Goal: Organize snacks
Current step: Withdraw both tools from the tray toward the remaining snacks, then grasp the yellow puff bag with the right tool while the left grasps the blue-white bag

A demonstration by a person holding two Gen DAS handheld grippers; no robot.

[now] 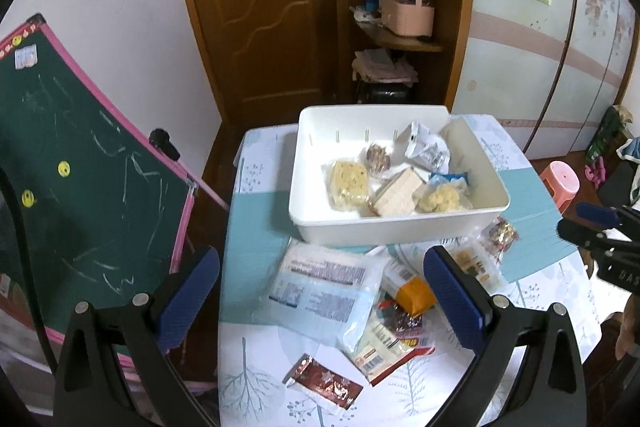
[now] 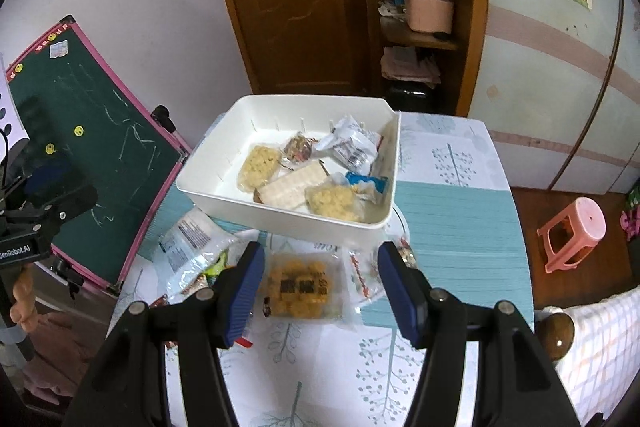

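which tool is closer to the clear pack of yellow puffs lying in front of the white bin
Right. The right tool hangs open just above the yellow puff pack, which shows between its fingers. The left tool is off to the side, over the big white bag.

Glossy white plastic bin (image 1: pixel 400 227); crinkly shiny wrappers (image 1: pixel 324 291); wood door (image 1: pixel 260 7).

Home interior, likely bedroom/family rm; brown wooden door (image 1: pixel 276 7) w/ lever handle; corner shelves (image 1: pixel 400 39) cluttered w/ bottles, pink basket; floral wardrobe panels (image 1: pixel 560 59); kids' chalkboard (image 1: pixel 80 187) w/ smiley magnets; pink plastic stool (image 2: pixel 572 235); leaf-print tablecloth (image 2: pixel 460 227).
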